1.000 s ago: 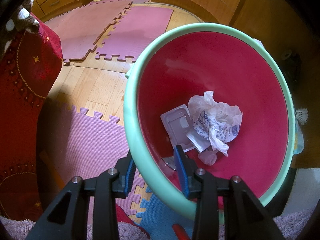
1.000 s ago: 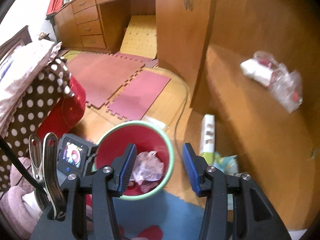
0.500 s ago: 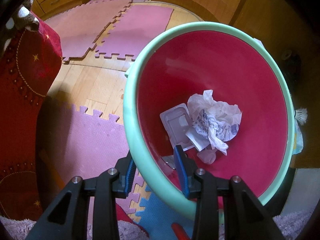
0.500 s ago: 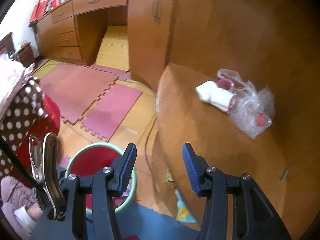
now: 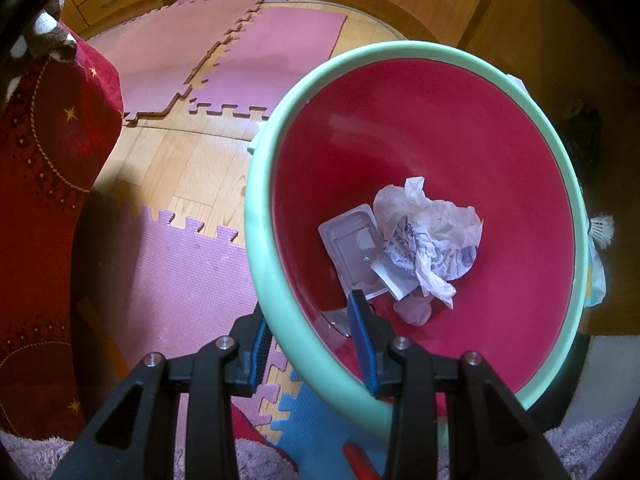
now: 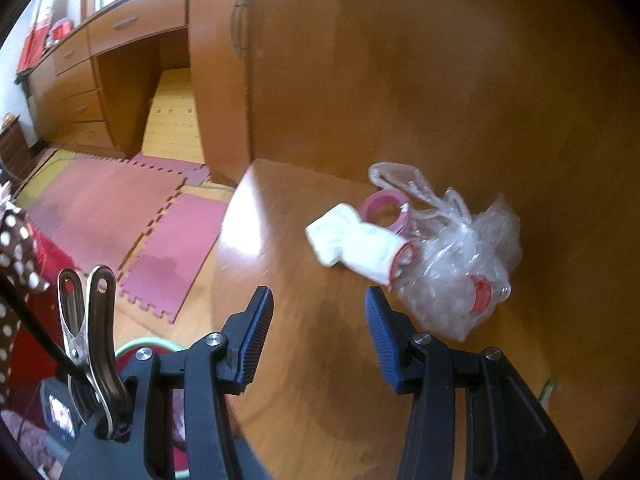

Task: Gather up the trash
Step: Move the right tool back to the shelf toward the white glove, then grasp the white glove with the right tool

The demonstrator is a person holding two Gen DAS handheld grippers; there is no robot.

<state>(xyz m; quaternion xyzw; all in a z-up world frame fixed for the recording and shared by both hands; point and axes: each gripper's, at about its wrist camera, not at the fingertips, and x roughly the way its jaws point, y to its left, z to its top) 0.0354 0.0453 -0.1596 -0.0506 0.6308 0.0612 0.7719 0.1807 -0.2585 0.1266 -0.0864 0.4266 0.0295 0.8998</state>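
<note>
A red bin with a mint-green rim [image 5: 260, 184] fills the left wrist view. My left gripper [image 5: 308, 312] is shut on its near rim, one finger outside and one inside. At the bottom lie a crumpled white printed wrapper [image 5: 432, 236] and a clear plastic tray [image 5: 352, 240]. In the right wrist view my right gripper [image 6: 320, 300] hangs open and empty over a wooden tabletop [image 6: 320, 380]. Beyond its fingers lie a crumpled clear plastic bag [image 6: 460, 264], a white rolled cloth [image 6: 352, 240] and a pink tape roll [image 6: 386, 208]. A sliver of the bin's rim [image 6: 144, 346] shows low on the left.
Pink foam mats [image 5: 276, 40] cover part of the wooden floor. Red patterned fabric [image 5: 48, 152] hangs on the left. A shuttlecock [image 5: 602, 230] lies right of the bin. Wooden cabinets and drawers [image 6: 216, 52] stand behind the table. A metal clip [image 6: 86, 320] sits on the right gripper's left side.
My right gripper has swung away from above the bin to the right and now hangs over the table near the plastic bag. The left gripper and bin have stayed still.
</note>
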